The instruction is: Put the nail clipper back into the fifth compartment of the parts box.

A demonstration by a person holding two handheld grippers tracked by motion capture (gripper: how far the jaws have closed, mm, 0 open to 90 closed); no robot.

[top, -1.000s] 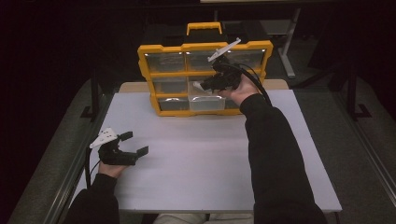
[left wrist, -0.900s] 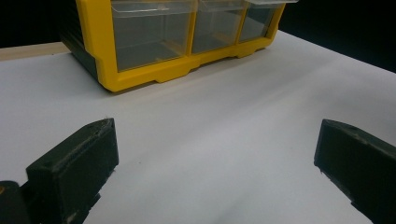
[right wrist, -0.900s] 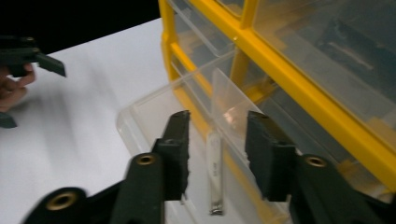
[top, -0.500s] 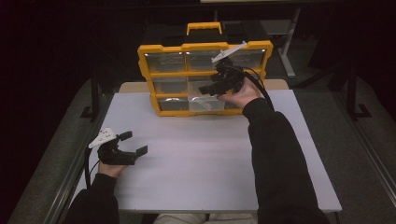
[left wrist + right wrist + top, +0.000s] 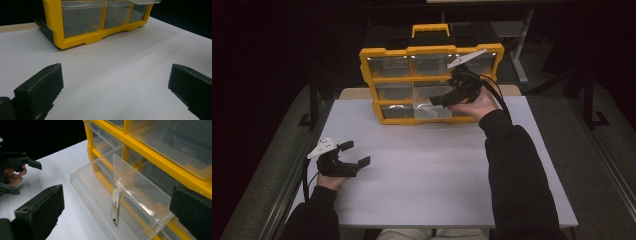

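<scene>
The right gripper (image 5: 443, 98), its jaws just opened wide and empty, hovers at the pulled-out clear drawer (image 5: 100, 195), a small white clip (image 5: 116, 206) lying inside at six o'clock; the left gripper (image 5: 357, 154) also gapes, empty.

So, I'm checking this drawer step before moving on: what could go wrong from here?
The clear drawer is pulled well out of the yellow organizer; a nudge from the open right hand-held gripper hovering over it might tip it or drag it out. The small white item inside could slide about. The organizer stands upright, so pushing the drawer could rock it.
</scene>
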